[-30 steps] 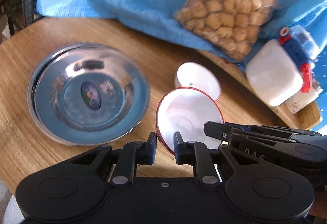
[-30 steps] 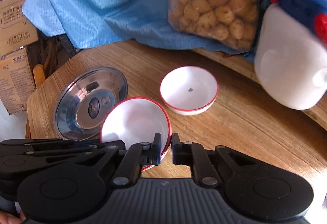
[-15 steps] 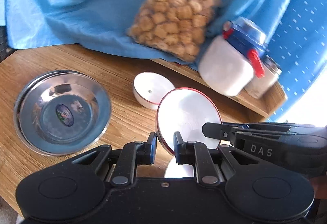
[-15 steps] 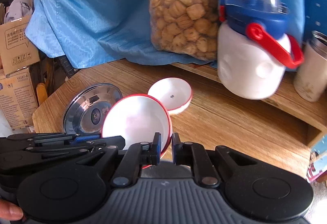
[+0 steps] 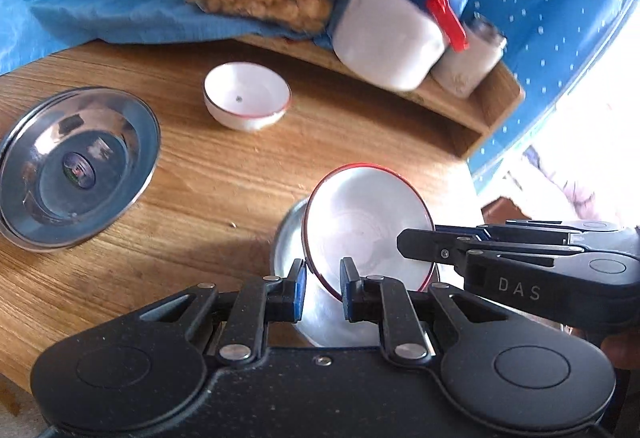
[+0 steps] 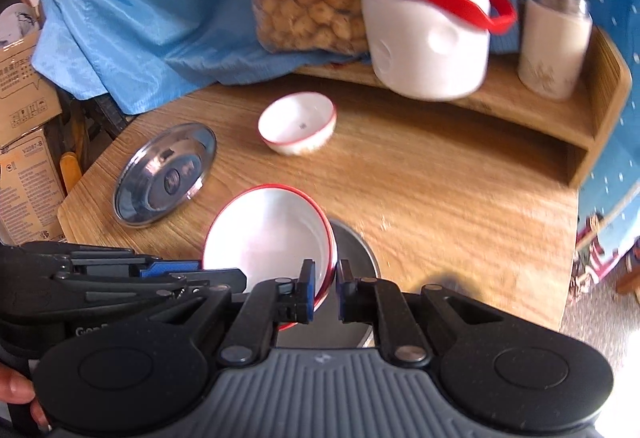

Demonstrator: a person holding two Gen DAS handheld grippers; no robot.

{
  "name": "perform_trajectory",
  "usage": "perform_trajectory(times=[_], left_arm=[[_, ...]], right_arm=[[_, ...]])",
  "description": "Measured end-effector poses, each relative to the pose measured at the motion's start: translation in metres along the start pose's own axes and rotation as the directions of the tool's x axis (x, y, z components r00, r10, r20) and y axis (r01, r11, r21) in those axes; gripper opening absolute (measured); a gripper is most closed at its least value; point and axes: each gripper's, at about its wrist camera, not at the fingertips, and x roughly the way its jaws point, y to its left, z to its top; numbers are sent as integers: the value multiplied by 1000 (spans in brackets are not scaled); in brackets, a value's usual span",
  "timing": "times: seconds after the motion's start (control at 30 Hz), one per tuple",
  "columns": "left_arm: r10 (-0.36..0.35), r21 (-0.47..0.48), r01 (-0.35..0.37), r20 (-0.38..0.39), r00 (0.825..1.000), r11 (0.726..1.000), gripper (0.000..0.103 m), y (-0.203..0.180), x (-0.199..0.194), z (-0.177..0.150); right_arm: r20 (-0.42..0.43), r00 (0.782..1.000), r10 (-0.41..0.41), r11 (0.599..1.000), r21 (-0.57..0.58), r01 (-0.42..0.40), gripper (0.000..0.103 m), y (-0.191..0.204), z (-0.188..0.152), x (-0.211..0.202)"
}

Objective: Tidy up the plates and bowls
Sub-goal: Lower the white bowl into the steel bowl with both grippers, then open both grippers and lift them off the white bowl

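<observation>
Both grippers pinch the rim of one red-rimmed bowl (image 5: 366, 228): left gripper (image 5: 322, 288) at its 7 o'clock edge, right gripper (image 6: 324, 292) opposite. Tilted bowl hangs directly above a steel plate (image 6: 356, 246); second bowl (image 5: 246, 96) lies toward 11 o'clock.

Both claws grip tilted red-rimmed bowl (image 5: 366, 226) above steel plate (image 5: 288, 242).
</observation>
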Motion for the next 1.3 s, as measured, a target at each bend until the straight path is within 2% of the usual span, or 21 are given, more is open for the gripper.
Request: perform_trajectory(times=[0.13, 0.47, 0.9, 1.2, 1.3], left_arm=[[0, 5, 0, -47, 999, 1000, 19, -1, 7, -1], [6, -12, -7, -106, 994, 1000, 18, -1, 17, 2], [11, -36, -15, -118, 993, 999, 18, 0, 21, 4], [10, -73, -20, -131, 991, 997, 29, 2, 23, 8], [13, -97, -24, -113, 993, 995, 33, 5, 20, 9]], right_arm=[[-20, 1000, -4, 1000, 20, 5, 11, -4, -6, 3], [-56, 998, -15, 999, 30, 17, 11, -6, -11, 10], [-74, 997, -2, 999, 37, 5, 12, -9, -9, 14], [-119, 992, 34, 997, 75, -25, 13, -15, -6, 22], [-122, 991, 49, 995, 89, -39, 16, -18, -4, 23]])
